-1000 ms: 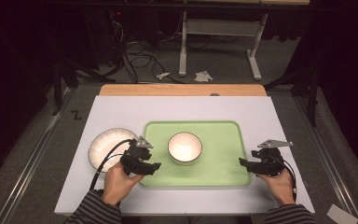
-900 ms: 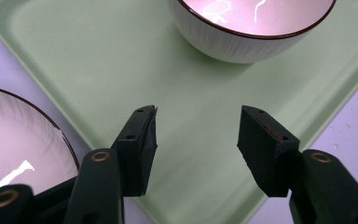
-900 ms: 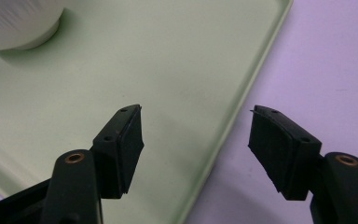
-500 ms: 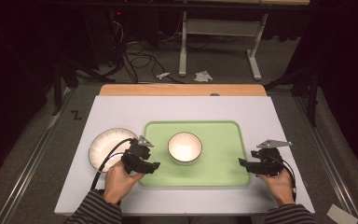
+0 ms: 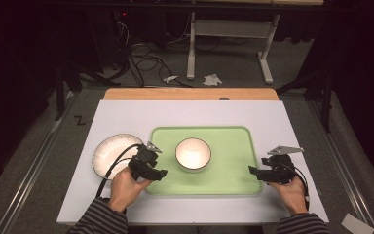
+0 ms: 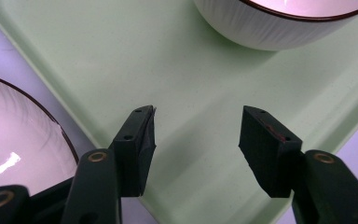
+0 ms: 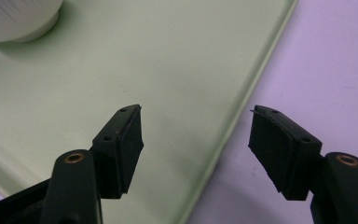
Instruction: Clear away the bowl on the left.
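Note:
A pale green tray (image 5: 224, 180) lies in the middle of the white table with a white ribbed bowl (image 5: 193, 154) on its left half. The left gripper (image 5: 157, 173) hovers at the tray's near-left corner, open and holding nothing. In the left gripper view both jaws of the left gripper (image 6: 198, 112) hang over the tray (image 6: 121, 56), with the bowl (image 6: 279, 23) ahead. The right gripper (image 5: 253, 170) sits at the tray's right edge. It is open, and in the right gripper view the right gripper (image 7: 196, 111) straddles the tray rim (image 7: 242, 107).
A white plate with a dark rim (image 5: 112, 155) rests on the table left of the tray, close to the left hand and its cable. A wooden strip (image 5: 190, 93) borders the table's far edge. Beyond it are floor cables and a stand's legs (image 5: 268, 68).

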{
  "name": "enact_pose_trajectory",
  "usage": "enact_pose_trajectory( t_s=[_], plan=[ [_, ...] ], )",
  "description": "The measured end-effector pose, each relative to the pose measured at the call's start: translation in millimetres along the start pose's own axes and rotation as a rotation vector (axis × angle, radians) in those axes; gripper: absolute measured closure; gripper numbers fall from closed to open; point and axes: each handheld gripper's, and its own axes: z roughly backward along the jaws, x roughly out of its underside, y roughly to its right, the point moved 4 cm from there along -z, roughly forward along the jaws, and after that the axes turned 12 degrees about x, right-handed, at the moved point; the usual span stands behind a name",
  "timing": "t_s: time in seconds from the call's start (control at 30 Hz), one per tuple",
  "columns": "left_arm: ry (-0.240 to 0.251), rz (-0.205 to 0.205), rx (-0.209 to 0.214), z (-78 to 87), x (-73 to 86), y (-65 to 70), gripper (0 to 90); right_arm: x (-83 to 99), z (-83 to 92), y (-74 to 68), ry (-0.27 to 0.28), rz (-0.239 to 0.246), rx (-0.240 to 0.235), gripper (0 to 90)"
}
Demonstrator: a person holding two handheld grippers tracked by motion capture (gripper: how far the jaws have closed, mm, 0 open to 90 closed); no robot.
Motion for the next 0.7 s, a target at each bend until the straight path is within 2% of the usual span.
enact_pose_trajectory(
  t_s=[0.17,0.37,0.53,0.6,0.7],
  plan=[
    [-0.012,-0.022,-0.031,-2.0,0.1,-4.8,43.1,-0.2,1.2,-0.4,0.004,0.007,0.004,36.2],
    [-0.018,-0.020,-0.030,-2.8,-0.2,-5.4,42.9,-0.1,0.2,-2.1,0.002,0.022,0.008,36.1],
    [-0.011,-0.012,-0.026,-3.9,-0.1,-4.5,42.7,-0.4,1.2,-1.6,0.010,0.014,0.012,36.0],
    [-0.027,-0.022,-0.028,-3.6,0.8,-4.9,42.6,-0.3,1.0,-1.9,0.009,0.017,0.011,36.0],
    [-0.014,-0.027,-0.032,-2.0,-0.9,-5.4,42.6,-0.5,1.0,-1.8,0.010,0.017,0.012,36.1]
  ],
)
